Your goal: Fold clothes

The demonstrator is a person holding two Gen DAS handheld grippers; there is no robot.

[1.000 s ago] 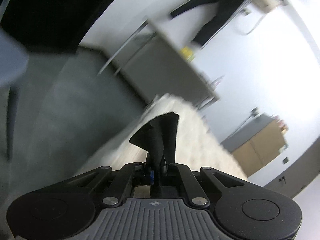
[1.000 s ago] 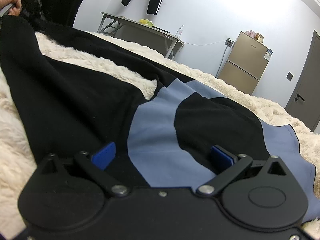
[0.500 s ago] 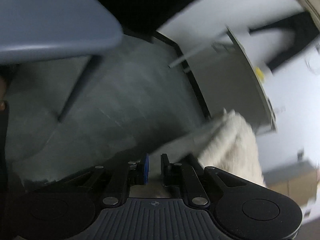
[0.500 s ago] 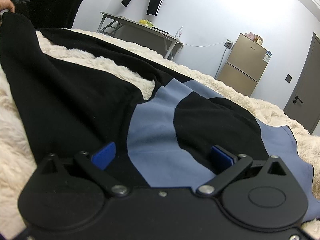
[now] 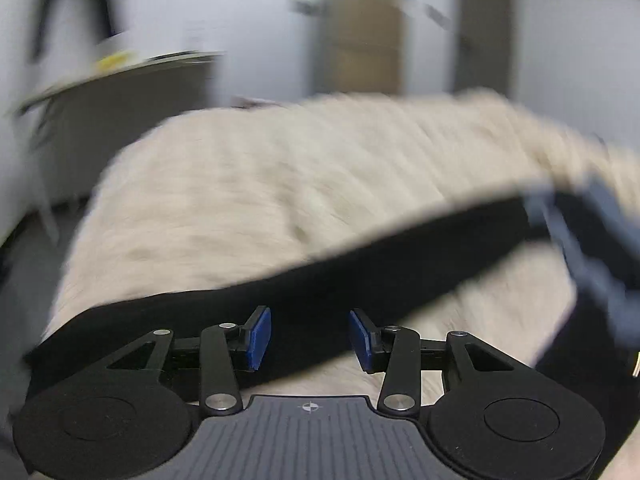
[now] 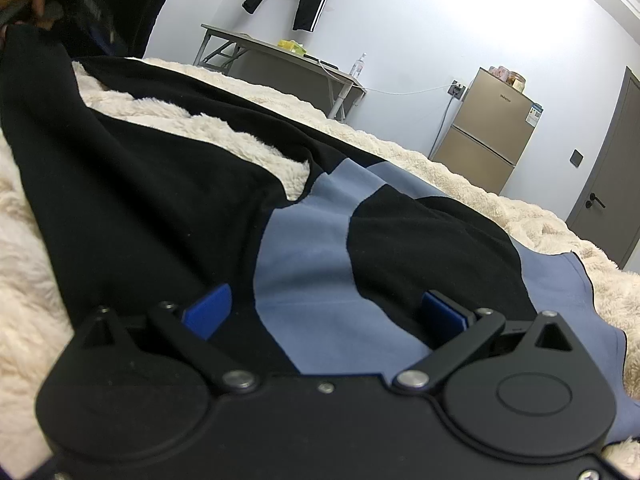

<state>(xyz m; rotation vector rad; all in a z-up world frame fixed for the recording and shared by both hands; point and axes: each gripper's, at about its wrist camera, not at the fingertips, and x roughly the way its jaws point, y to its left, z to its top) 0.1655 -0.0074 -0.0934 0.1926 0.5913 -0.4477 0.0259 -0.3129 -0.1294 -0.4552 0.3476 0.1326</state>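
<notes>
Grippers (image 5: 309, 338) (image 6: 326, 312) apart — over garment (image 6: 160, 208)

The whole left wrist view is smeared by motion blur: the cream blanket (image 5: 280, 184) shows no pile texture, and the black sleeve (image 5: 360, 264) crossing it has soft edges. Beyond the blanket, a table (image 5: 120, 92) and a tan cabinet (image 5: 360, 40) are only streaks. To the right of the blanket, the sleeve's blue-grey part runs off the frame edge.

In the right wrist view, the black and blue garment (image 6: 320, 264) disappears under the right gripper (image 6: 324, 312) body, so its near hem is hidden. At the top left corner beyond the garment, a hand (image 6: 24, 0) is cut off and blurred.
</notes>
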